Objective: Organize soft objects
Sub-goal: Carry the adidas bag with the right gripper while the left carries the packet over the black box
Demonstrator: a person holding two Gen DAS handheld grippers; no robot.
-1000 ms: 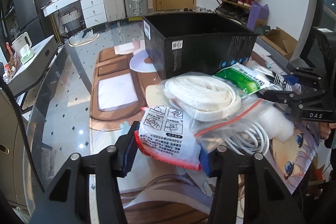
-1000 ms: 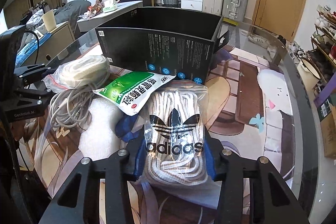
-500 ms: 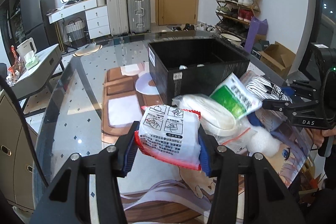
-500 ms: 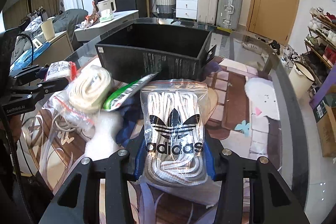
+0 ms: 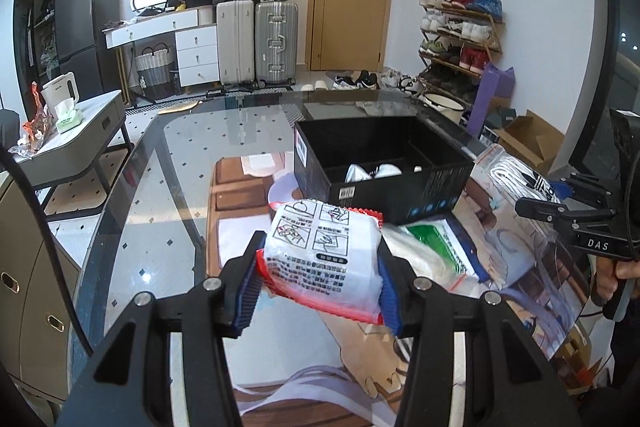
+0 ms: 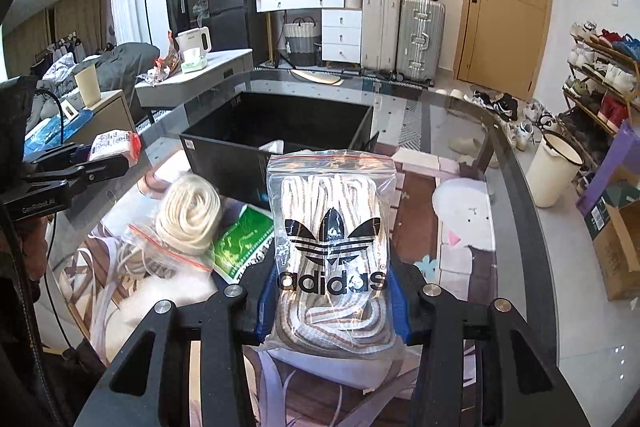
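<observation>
Open-topped black box ahead, unobstructed

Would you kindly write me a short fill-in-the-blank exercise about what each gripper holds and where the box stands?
1. The left gripper is shut on a white packet edged in ____.
2. The right gripper grips a clear zip bag printed with the word ____.
3. The open box beyond both bags is ____ in colour.
4. The green-printed packet lies on the ____.

Missing words: red; adidas; black; table

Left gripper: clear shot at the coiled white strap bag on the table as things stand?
Probably not yet. The left gripper is shut on the white-and-red packet, so its jaws are full. The strap bag itself lies uncovered beside the black box.
</observation>
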